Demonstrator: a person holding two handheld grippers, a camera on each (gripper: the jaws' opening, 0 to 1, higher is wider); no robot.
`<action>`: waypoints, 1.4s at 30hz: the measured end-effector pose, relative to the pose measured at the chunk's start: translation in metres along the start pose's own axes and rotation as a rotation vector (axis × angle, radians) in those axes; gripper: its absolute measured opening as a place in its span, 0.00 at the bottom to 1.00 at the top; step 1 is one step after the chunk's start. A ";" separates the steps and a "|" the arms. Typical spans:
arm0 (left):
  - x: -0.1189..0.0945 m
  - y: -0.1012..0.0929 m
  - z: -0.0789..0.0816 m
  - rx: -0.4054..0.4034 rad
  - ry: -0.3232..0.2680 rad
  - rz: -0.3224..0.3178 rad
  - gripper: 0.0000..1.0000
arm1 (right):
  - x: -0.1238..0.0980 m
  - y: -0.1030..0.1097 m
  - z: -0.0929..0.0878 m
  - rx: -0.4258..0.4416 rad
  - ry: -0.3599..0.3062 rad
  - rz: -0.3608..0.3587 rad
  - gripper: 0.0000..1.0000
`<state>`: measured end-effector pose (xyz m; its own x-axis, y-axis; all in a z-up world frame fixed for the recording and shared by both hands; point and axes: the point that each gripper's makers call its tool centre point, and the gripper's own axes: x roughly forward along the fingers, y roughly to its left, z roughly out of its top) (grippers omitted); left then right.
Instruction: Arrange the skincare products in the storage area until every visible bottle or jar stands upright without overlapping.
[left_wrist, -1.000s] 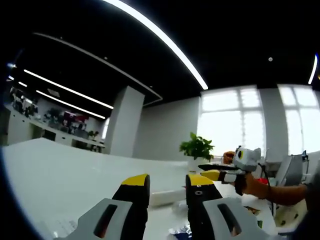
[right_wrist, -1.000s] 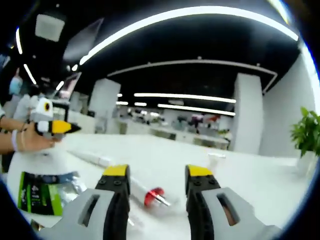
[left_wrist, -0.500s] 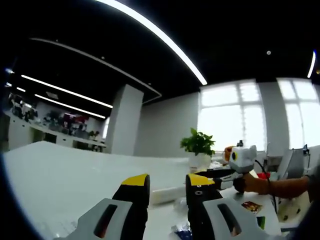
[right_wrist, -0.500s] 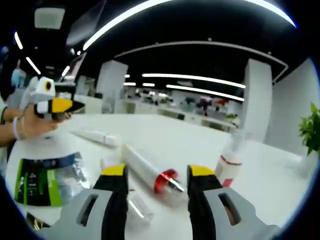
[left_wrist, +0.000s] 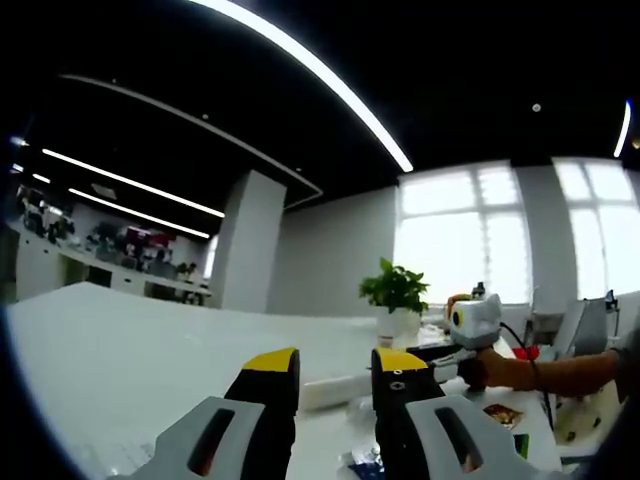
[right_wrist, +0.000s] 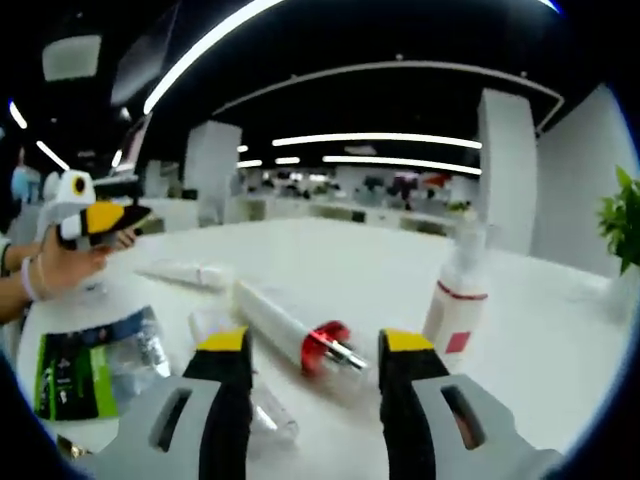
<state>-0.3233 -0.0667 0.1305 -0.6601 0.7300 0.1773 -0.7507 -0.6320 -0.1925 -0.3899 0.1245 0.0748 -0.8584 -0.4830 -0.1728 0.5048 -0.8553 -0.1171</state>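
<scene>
Skincare products lying scattered on a white tabletop (right_wrist: 330, 260), seen from the right gripper view: a long white tube with a red collar and metal nozzle (right_wrist: 290, 333) lying on its side, just ahead of the yellow-tipped right gripper (right_wrist: 315, 345), reaching into the gap between its two jaws. Standing upright to the right of it, a white spray bottle with a pink-red band and square label (right_wrist: 455, 305), the one product on its base. Lying flat farther back to the left, a slim white tube (right_wrist: 185, 273). Resting just left of the red-collared tube, a small clear plastic piece (right_wrist: 262, 405), too blurred to identify. Lying at the near left, a green-and-black flat sachet pack (right_wrist: 90, 365).

Keeping jaws spread apart on the right gripper, holding nothing. Hovering above the table at the far left, the left gripper (right_wrist: 100, 215), gripped by a person's hand (right_wrist: 55, 270).

Showing its own jaws parted and empty in the left gripper view (left_wrist: 335, 365), with a pale tube (left_wrist: 330, 392) lying across beyond the tips. Sitting in the background, a green potted plant (left_wrist: 395, 295)
</scene>
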 end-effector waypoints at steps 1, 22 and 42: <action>0.000 0.000 0.000 0.001 0.000 0.000 0.29 | 0.001 0.000 0.000 0.001 0.001 0.000 0.50; 0.000 0.001 -0.002 0.002 0.006 0.005 0.29 | 0.001 -0.006 -0.004 0.042 0.010 -0.025 0.50; -0.001 0.000 -0.003 0.002 0.008 0.007 0.29 | 0.007 0.000 -0.008 0.058 0.028 0.020 0.41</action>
<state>-0.3230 -0.0667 0.1278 -0.6648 0.7278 0.1685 -0.7463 -0.6374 -0.1915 -0.3957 0.1226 0.0657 -0.8447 -0.4957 -0.2020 0.5153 -0.8551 -0.0566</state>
